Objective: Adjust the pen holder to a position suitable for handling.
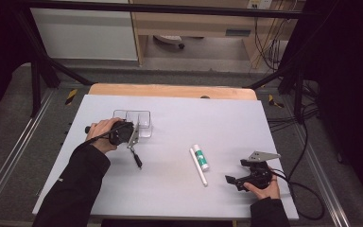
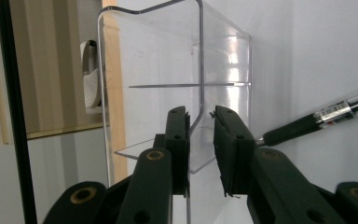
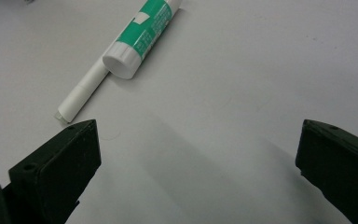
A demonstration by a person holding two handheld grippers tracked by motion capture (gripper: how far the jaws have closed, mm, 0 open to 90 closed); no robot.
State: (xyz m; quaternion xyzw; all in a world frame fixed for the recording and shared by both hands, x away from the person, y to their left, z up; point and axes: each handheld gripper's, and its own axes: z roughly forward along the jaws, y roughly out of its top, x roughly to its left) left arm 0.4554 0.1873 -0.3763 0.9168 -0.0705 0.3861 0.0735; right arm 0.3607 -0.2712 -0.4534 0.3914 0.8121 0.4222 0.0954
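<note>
Closest to me, my left hand-held gripper (image 2: 199, 140) has its jaws drawn in narrow around one wall of the clear plastic organiser (image 2: 177, 84). The thin wall stands right between the pads; one pad looks to be against it, while a sliver of gap shows at the other, so I wouldn't call it clamped yet. I'd judge this box light, stiff and slick, and brittle enough to crack if I squeeze hard. A firm, gentle pinch low on the wall, near the divider, should stop it swinging.

Just to the right of my jaws lies a black pen (image 2: 317, 122), its tip near the organiser.

In the high view my left hand (image 1: 105, 135) is turned in over the organiser's (image 1: 144, 124) near edge, forearm angled across the desk (image 1: 179, 189).

Farther off, my right hand-held gripper (image 3: 198, 158) rests low on the desk, jaws spread wide and empty. Ahead of it lie the green glue stick (image 3: 144, 32) and, touching it, a white stick (image 3: 81, 93).
</note>
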